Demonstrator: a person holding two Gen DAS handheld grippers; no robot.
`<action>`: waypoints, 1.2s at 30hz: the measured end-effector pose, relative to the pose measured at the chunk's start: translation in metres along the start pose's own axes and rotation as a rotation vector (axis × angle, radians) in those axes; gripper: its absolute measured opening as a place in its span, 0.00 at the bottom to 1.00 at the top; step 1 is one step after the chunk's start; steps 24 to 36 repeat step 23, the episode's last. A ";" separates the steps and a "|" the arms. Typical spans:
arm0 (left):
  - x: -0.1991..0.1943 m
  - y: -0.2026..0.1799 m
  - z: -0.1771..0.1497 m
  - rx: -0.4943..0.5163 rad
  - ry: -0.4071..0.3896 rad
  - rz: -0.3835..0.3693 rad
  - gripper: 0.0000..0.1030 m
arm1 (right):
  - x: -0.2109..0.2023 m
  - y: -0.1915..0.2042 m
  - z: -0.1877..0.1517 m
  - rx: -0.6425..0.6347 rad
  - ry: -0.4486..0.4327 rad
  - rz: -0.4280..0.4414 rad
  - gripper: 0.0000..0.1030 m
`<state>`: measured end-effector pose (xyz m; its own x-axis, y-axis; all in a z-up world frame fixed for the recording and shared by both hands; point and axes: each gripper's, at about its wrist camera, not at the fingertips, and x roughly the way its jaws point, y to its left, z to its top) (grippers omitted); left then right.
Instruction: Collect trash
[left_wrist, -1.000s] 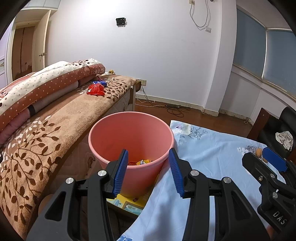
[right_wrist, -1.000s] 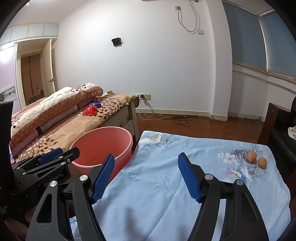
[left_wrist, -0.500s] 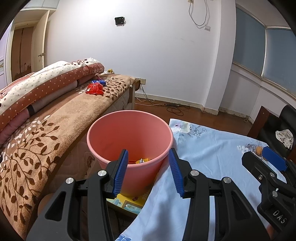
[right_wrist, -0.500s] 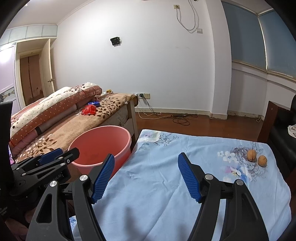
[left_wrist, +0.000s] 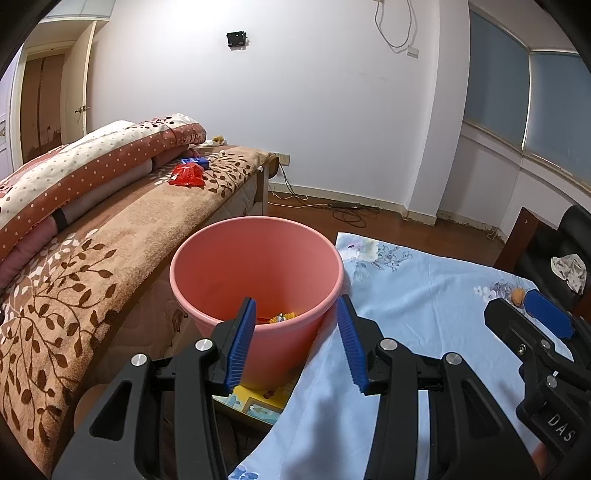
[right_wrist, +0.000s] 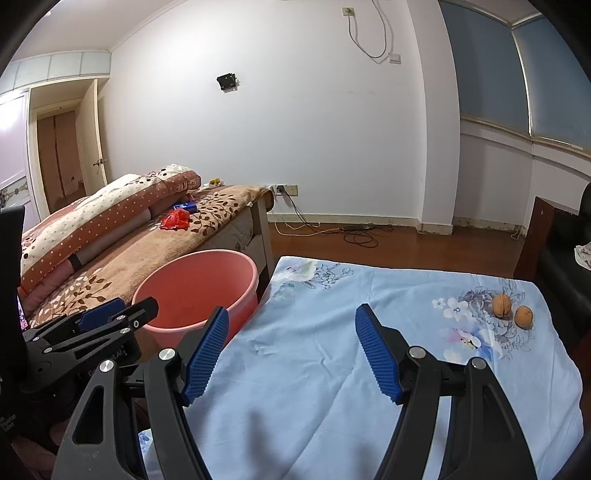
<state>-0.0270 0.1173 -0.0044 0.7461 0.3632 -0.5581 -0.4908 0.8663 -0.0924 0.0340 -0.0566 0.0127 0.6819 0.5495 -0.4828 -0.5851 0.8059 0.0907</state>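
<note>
L tongs (left_wrist: 297, 341) agape over bin (left_wrist: 255, 258); R tongs (right_wrist: 291, 350) agape.

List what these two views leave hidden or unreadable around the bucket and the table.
- Pink bucket contents: left wrist view, near rim and the left gripper hide most.
- Bucket floor: right wrist view, hidden by its own wall.
- Blue packet on the bed: print too small.
- Second walnut: left wrist view, behind the right gripper.

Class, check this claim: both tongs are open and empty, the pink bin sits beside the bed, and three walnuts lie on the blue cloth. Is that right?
Not quite: the right wrist view shows two walnuts on the blue cloth, not three. The rest holds: left tongs and right tongs are open and empty, and the pink bin sits beside the bed.
</note>
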 end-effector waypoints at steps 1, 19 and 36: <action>0.000 0.000 0.000 0.001 0.001 -0.001 0.45 | 0.000 -0.001 0.000 0.002 0.001 0.000 0.68; 0.009 -0.007 -0.002 0.009 0.028 -0.005 0.45 | 0.006 -0.014 -0.002 0.043 0.019 -0.009 0.68; 0.011 -0.011 -0.003 0.019 0.033 -0.009 0.45 | 0.009 -0.019 -0.003 0.055 0.026 -0.010 0.68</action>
